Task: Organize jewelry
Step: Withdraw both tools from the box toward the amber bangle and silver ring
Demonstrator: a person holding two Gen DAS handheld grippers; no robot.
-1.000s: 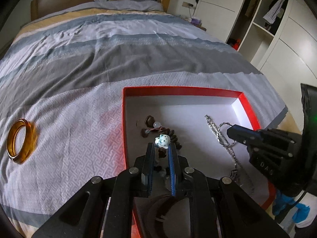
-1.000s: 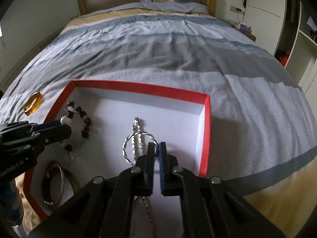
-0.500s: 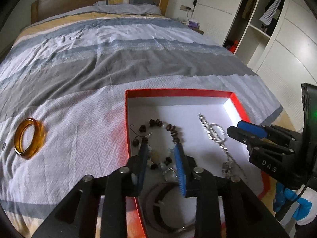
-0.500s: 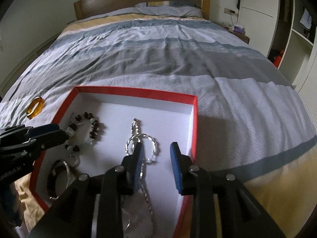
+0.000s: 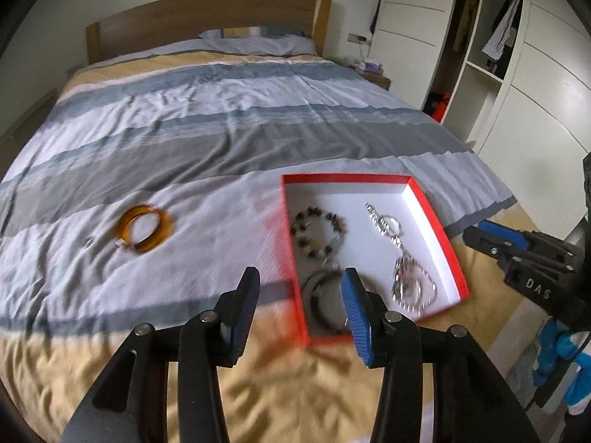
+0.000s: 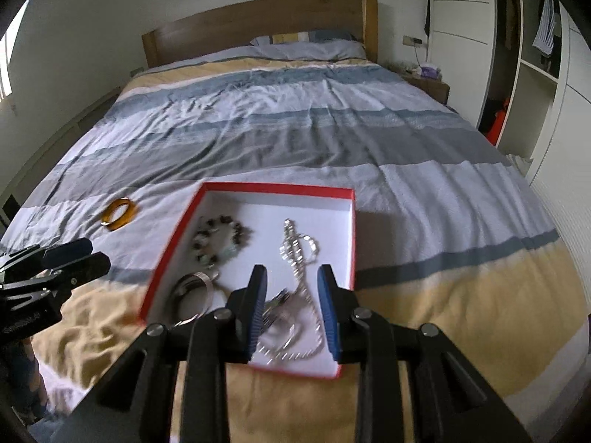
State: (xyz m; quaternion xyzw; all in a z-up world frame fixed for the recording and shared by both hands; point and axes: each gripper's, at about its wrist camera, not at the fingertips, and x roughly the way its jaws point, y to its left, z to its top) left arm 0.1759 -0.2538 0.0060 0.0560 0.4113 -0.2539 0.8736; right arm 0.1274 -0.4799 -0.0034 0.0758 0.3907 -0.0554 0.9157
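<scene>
A red-rimmed box [image 5: 439, 229] [image 6: 349, 229] with a white floor lies on the bed. Inside it are a beaded bracelet [image 5: 319, 232] [image 6: 218, 240], a silver chain necklace [image 5: 399, 254] [image 6: 299, 258] and a metal bangle [image 5: 321, 306] [image 6: 192, 295]. An amber bangle [image 5: 144, 227] [image 6: 119, 214] lies on the cover left of the box. My left gripper [image 5: 301, 313] hovers above the box's near left corner, its jaws opening with nothing between them. My right gripper [image 6: 291, 310] hangs open above the necklace's near end, holding nothing.
The striped bed cover [image 6: 295, 129] stretches back to a wooden headboard [image 5: 203, 26]. White wardrobes with open shelves [image 5: 480, 74] stand on the right. A bedside table [image 6: 428, 85] is by the pillow. The bed's near edge is just under both grippers.
Both grippers let go of their pieces in the box, opened, and pulled back and up. The beaded bracelet and the necklace now lie loose on the box floor.
</scene>
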